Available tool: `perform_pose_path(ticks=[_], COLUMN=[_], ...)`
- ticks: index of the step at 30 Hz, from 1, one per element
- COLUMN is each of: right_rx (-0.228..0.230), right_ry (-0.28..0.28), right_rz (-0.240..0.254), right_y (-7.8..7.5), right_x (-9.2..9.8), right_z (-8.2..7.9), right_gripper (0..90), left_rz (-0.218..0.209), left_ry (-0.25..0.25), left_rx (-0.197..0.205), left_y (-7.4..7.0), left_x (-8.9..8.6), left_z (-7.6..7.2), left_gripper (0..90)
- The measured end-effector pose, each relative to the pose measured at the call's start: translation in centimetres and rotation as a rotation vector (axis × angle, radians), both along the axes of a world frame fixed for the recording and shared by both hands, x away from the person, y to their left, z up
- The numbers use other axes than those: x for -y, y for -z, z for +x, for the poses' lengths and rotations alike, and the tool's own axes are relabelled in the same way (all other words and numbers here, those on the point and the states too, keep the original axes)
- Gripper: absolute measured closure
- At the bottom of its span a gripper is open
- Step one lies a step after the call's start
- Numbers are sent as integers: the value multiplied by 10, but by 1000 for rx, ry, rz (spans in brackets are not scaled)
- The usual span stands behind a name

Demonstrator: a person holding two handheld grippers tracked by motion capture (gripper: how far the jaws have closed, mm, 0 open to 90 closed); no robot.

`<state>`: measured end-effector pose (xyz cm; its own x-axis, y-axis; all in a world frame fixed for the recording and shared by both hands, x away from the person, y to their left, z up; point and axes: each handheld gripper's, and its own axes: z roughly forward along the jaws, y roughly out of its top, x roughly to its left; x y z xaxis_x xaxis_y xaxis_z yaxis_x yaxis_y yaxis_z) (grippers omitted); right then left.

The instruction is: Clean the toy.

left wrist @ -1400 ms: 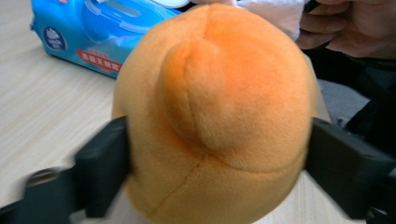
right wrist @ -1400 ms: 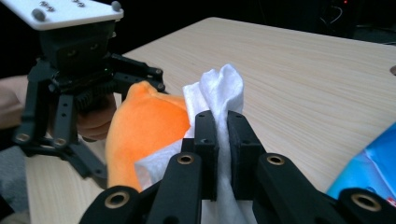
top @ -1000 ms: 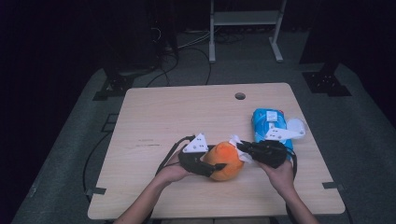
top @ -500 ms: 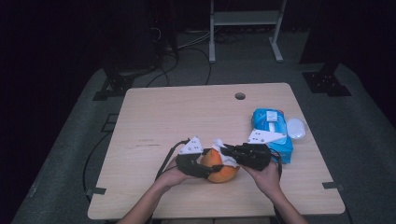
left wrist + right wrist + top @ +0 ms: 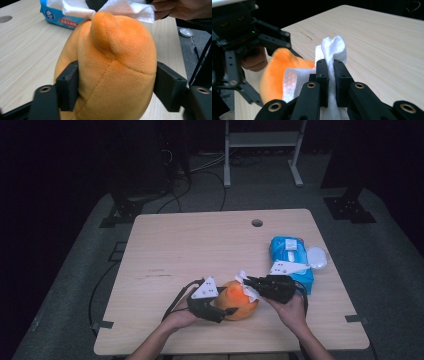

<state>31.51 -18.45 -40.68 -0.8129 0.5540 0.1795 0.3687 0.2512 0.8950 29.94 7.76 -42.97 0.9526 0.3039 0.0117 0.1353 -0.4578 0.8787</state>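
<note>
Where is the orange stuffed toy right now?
In the high view the orange stuffed toy sits near the table's front edge, between the left tool and the right tool, which holds a white wipe on it.

Orange plush toy [image 5: 112, 65]: soft, short-piled cloth, matt, stitched seams across the fuzz. White wipe [image 5: 334, 50]: thin, crinkled, paper-like, faintly embossed, matt. Table [image 5: 200, 245]: pale wood-grain top, smooth, low sheen. Blue wipes pack [image 5: 290, 255]: glossy plastic film, printed label. Left gripper [image 5: 227, 311]: black matt plastic, slightly rough pads, brass-look rivets at the joints. Right gripper [image 5: 331, 75]: same black matt plastic, metal rivets glinting. Grey plates on top: flat, dull plastic look. Floor around: grey, matt, carpet-like.
</note>
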Motion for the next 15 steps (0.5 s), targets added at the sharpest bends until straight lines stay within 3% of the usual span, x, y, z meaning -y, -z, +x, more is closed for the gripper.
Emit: perform_pose_path(ticks=[2, 4, 11, 15], right_rx=[-6, -14, 5, 7], right_ry=[1, 0, -61, -80], right_rz=[-5, -1, 16, -10], right_y=[2, 1, -6, -6], right_x=[4, 6, -10, -16], right_z=[-1, -3, -11, -8], right_gripper=[830, 830, 830, 830], left_rz=[-17, 0, 30, 40], left_ry=[10, 19, 47, 65], left_rx=[1, 31, 81, 100], left_y=[0, 0, 3, 5], left_x=[2, 6, 7, 6], left_z=[0, -3, -9, -10], left_gripper=[178, 164, 264, 283])
